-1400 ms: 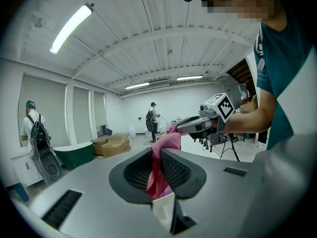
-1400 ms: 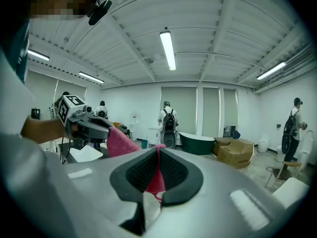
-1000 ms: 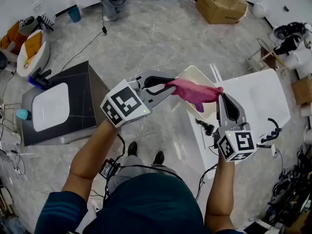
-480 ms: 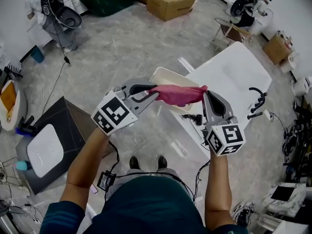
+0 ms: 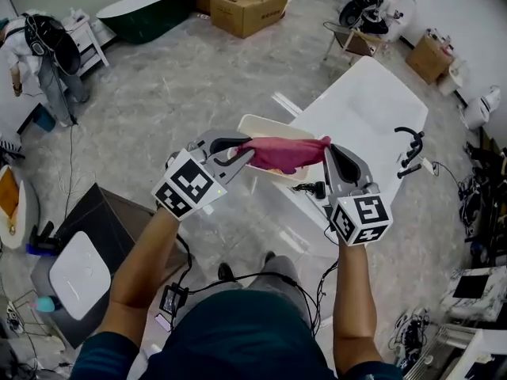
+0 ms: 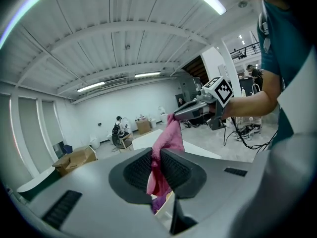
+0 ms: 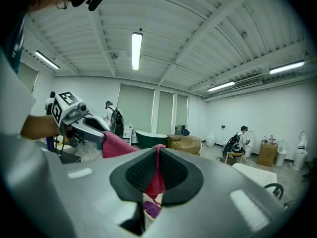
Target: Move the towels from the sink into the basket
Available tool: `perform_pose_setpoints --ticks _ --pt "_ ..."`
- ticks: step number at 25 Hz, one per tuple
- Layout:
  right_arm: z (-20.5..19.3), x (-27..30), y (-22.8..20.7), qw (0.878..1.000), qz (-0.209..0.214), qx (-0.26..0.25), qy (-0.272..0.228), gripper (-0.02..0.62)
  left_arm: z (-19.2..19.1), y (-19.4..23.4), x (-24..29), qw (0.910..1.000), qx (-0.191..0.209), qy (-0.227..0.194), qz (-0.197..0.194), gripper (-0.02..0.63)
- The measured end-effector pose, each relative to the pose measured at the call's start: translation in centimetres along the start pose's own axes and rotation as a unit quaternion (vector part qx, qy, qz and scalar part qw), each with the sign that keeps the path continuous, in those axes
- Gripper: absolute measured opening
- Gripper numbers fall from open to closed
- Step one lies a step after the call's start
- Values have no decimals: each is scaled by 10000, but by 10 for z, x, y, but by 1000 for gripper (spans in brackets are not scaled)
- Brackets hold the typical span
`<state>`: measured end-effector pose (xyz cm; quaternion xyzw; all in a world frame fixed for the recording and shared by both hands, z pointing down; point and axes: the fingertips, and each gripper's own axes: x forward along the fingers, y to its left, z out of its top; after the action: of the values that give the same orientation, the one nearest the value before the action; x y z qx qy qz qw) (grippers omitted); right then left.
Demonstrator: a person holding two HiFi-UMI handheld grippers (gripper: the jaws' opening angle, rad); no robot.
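A pink towel (image 5: 285, 153) hangs stretched in the air between my two grippers, right above the cream basket (image 5: 252, 122). My left gripper (image 5: 244, 153) is shut on the towel's left end, and my right gripper (image 5: 328, 150) is shut on its right end. In the left gripper view the pink towel (image 6: 166, 135) runs from my jaws (image 6: 157, 165) across to the right gripper (image 6: 198, 109). In the right gripper view the towel (image 7: 157, 180) is pinched in my jaws (image 7: 157, 175), and the left gripper (image 7: 84, 122) holds the other end. The white sink (image 5: 79, 274) on its black stand lies at the lower left.
A white table (image 5: 364, 117) with a black faucet (image 5: 409, 150) stands right of the basket. Something purple (image 7: 151, 209) lies in the basket below. Cardboard boxes (image 5: 249, 2) and a dark tub (image 5: 146, 10) sit at the back. A person (image 5: 43, 46) stands far left. Cables (image 5: 178, 295) trail by my feet.
Both grippers have carried the stretched towel sideways, and it now hangs over the basket. The view has swung, so the sink has slid to the lower left. The jaws have stayed shut.
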<state>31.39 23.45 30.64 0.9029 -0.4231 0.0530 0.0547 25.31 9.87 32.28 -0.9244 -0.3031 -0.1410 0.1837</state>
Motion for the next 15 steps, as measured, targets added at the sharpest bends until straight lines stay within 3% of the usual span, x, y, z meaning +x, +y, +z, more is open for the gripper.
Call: perform_pose_setpoints --ticks 15 --pt "-81 101 -105 9980 52 303 557 25 -51 71 147 9984 -410 344 -185 49"
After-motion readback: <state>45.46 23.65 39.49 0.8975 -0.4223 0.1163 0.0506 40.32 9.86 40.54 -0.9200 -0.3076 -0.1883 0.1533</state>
